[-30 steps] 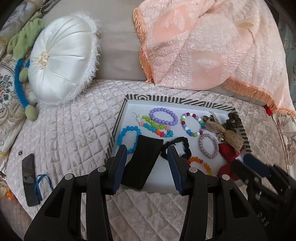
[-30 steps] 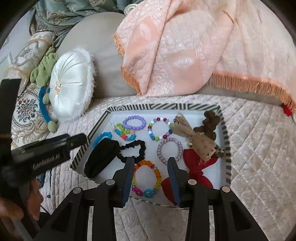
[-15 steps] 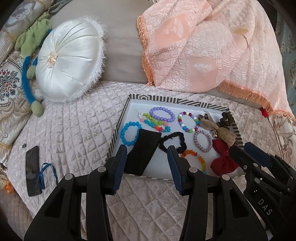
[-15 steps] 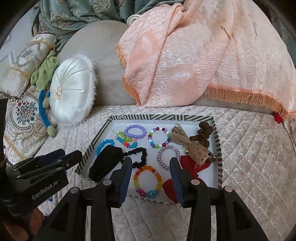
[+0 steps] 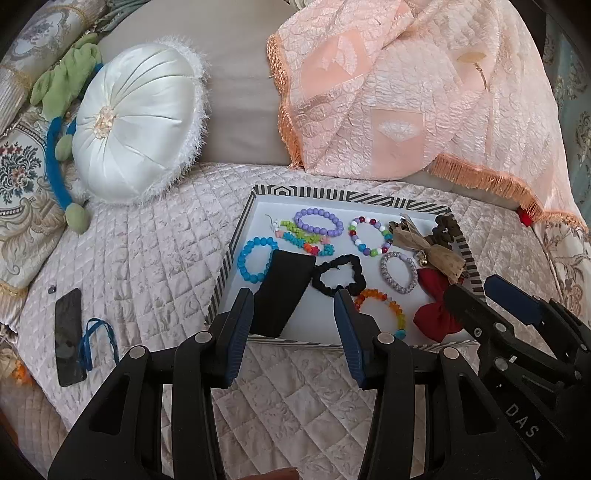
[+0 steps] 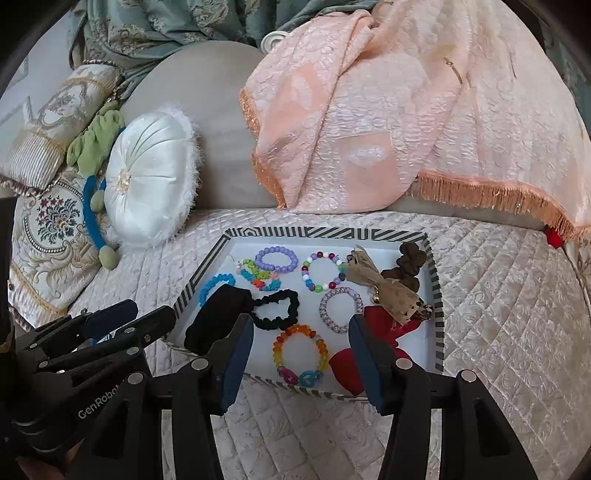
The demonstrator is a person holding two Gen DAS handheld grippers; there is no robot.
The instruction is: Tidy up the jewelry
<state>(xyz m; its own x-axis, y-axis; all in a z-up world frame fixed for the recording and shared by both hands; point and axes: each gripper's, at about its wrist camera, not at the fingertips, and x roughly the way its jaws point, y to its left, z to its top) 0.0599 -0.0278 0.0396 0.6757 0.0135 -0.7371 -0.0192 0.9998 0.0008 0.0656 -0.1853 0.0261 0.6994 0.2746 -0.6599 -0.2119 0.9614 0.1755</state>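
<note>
Hovering apart and empty, the left claw (image 5: pixel 293 332) and right claw (image 6: pixel 301 354) hang over the near edge of the striped tray (image 5: pixel 347 195) holding bracelets (image 5: pixel 317 221) on the quilted bed (image 5: pixel 147 258).

A sofa with a pale pink quilted seat cover (image 5: pixel 155 266) and a plain beige backrest (image 5: pixel 236 96) stands in soft daylight. A peach fringed throw (image 5: pixel 406 92) hangs over the backrest at the right. At the left edge lean a round white satin cushion (image 5: pixel 136 122) and an embroidered floral pillow (image 6: pixel 48 229). Behind hangs blue-green patterned fabric (image 6: pixel 147 26).
</note>
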